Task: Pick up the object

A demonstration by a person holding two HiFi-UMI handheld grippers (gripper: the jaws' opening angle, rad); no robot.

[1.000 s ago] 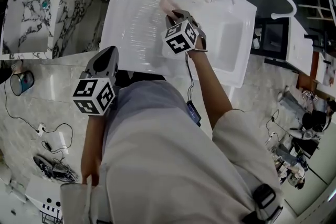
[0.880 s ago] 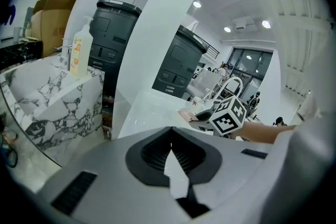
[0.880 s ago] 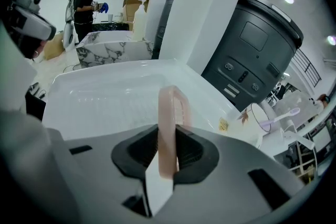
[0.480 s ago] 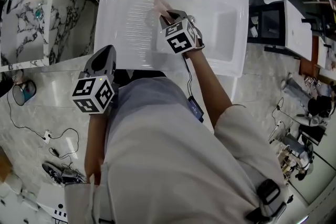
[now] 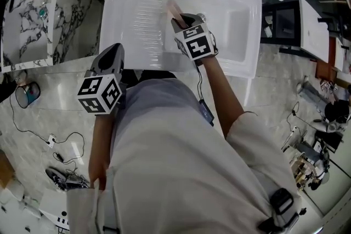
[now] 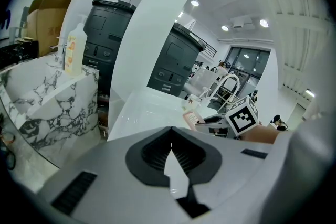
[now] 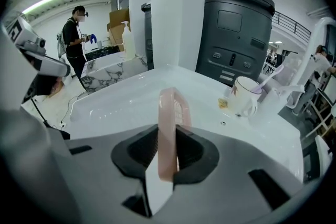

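My right hand-held gripper (image 7: 168,140), jaws narrowly parted, clamps the pink object (image 7: 168,110) edge-up, apparently clear of the white counter (image 5: 125,13), so the pick-up looks essentially complete; my left hand-held gripper (image 6: 170,147), jaws together, holds nothing.

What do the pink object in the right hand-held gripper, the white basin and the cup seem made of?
Pink object: probably plastic, slightly translucent, with moulded ridges.
White basin: glossy ceramic or acrylic, hard to tell which; it mirrors light streaks.
Cup: likely glazed ceramic, smooth white with a small printed motif.
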